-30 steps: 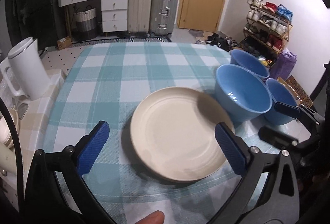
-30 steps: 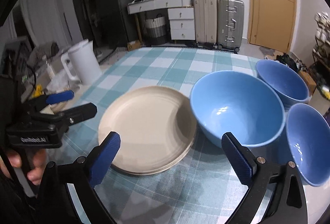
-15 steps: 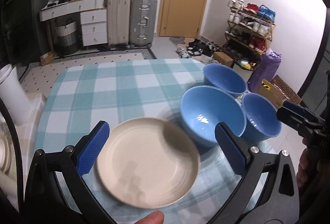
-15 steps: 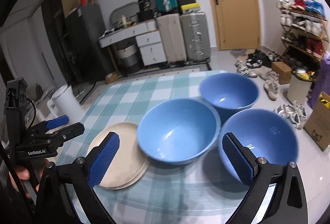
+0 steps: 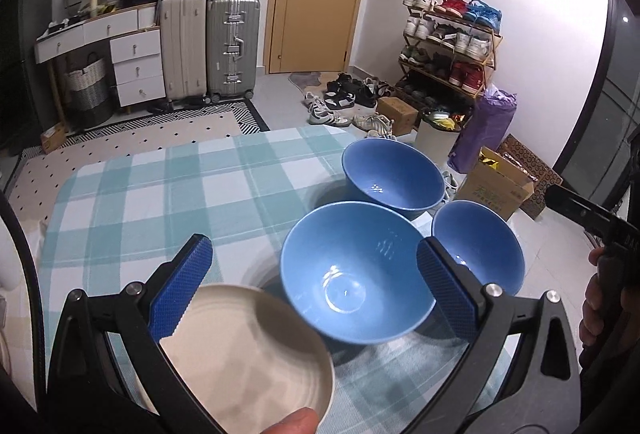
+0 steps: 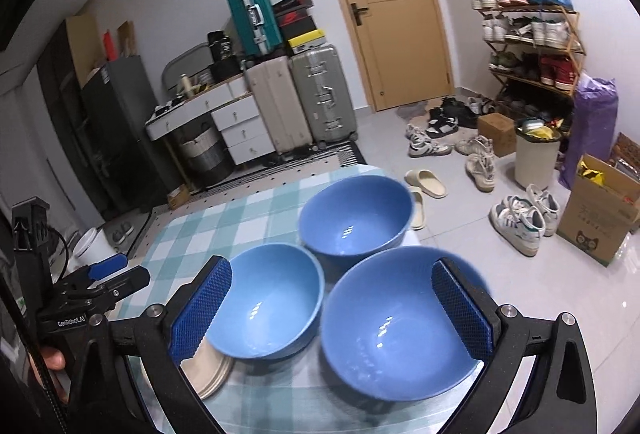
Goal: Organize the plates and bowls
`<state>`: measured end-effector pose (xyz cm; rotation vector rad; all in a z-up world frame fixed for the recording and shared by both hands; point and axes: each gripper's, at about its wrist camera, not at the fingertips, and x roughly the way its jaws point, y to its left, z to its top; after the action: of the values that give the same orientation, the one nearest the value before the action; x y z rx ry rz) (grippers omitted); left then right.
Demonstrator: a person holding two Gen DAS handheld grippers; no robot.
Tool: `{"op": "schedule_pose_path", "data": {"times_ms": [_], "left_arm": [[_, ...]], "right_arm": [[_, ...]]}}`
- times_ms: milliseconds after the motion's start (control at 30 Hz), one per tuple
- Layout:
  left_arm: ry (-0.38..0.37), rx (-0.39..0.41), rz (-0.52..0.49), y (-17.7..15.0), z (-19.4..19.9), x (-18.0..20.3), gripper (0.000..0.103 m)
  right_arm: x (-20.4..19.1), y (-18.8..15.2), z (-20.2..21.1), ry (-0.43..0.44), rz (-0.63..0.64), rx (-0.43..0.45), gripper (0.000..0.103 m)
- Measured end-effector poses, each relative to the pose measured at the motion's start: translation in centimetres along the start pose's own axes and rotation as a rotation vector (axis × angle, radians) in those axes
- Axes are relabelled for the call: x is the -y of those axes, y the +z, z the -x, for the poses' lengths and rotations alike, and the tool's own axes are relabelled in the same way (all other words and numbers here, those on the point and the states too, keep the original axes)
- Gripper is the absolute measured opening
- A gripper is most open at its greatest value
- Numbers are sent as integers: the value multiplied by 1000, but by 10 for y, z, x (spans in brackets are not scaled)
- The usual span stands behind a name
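Observation:
Three blue bowls stand close together at the right end of the checked table. In the left wrist view my open left gripper (image 5: 316, 282) hovers over the middle bowl (image 5: 352, 274), with the far bowl (image 5: 392, 178) and the right bowl (image 5: 480, 254) beyond. A stack of cream plates (image 5: 248, 350) lies at lower left. In the right wrist view my open right gripper (image 6: 332, 310) frames the near right bowl (image 6: 396, 322), beside the middle bowl (image 6: 272, 298) and the far bowl (image 6: 356, 214). The plates (image 6: 208, 370) peek out at lower left.
The table's right edge (image 6: 416, 234) runs just past the bowls, with floor, shoes and a cardboard box (image 6: 600, 214) below. The left gripper (image 6: 100, 278) shows at the left of the right wrist view. Checked tablecloth (image 5: 160, 194) stretches left of the bowls.
Both grippers have swung right, from over the cream plates towards the blue bowls. The plates have slid to the lower left of both views. Nothing was grasped.

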<state>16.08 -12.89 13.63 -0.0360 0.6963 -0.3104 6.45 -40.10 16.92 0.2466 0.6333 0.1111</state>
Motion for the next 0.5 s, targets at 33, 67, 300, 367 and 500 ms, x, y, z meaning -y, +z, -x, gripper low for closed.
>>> {"op": "schedule_pose_path", "data": {"times_ms": [33,67,300,367,500], "left_arm": [[-1,-3,0,2,-4,1,102],[-5,-6,3,5,-9,3,102],[-7,-33,-4,19,-45,14,102],[-6,-38,-6,22,-55,16,102],[-4,-49,-7,30,-76,21,102]], "right_arm": [[6,2,-1,-5,-13,-1,102],[10,4,-4,-2,-28,-7,102],[32,10,-27,7,-90,-41,102],[36,13,-33,11,-92,-50,102],[43,17,-48,5,-91,-71,102]]}}
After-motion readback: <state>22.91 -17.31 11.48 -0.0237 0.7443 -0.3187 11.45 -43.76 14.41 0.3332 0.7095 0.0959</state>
